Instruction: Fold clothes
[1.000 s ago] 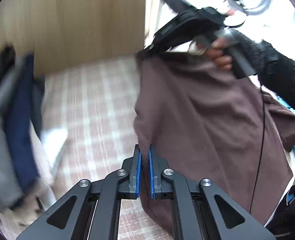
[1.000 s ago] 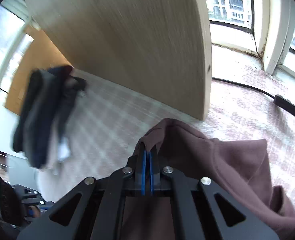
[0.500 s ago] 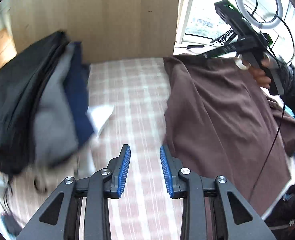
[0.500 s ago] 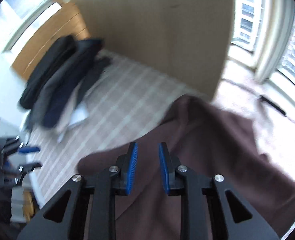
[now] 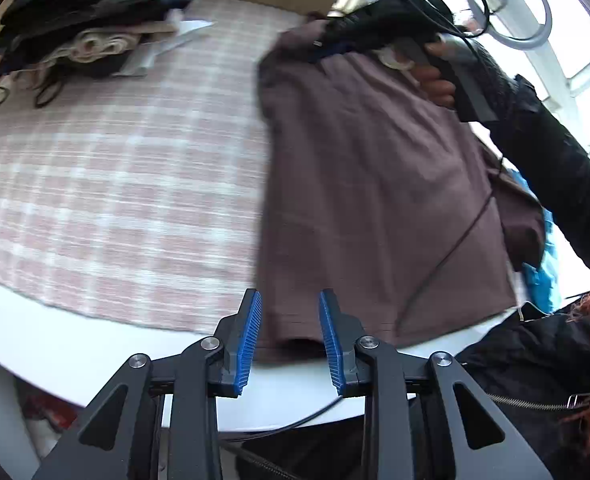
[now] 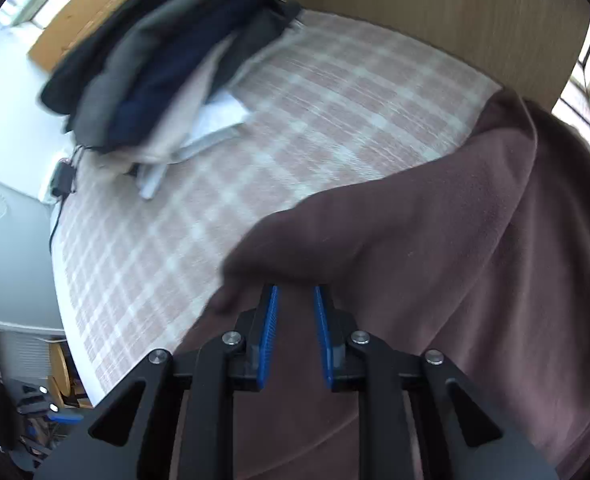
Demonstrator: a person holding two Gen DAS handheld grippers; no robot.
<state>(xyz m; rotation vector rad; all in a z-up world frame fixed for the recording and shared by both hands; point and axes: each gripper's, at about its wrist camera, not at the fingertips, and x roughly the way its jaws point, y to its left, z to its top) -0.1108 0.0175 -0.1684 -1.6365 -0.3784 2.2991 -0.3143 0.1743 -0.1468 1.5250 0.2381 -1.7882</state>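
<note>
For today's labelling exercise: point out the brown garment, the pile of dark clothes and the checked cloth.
brown garment (image 5: 375, 184), left wrist view, middle of its flat panel.
pile of dark clothes (image 6: 167, 52), right wrist view, the navy layer.
checked cloth (image 5: 127, 152), left wrist view, a bare stretch.

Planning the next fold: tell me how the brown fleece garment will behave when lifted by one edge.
The brown fleece garment probably flops: it lies in soft creases on the checked cloth. Its fuzzy, thick surface likely grips rather than slips.

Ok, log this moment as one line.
phase: released after fold | left gripper: open, empty | right gripper: open, empty | brown garment: flat on checked cloth | folded pile: far edge
</note>
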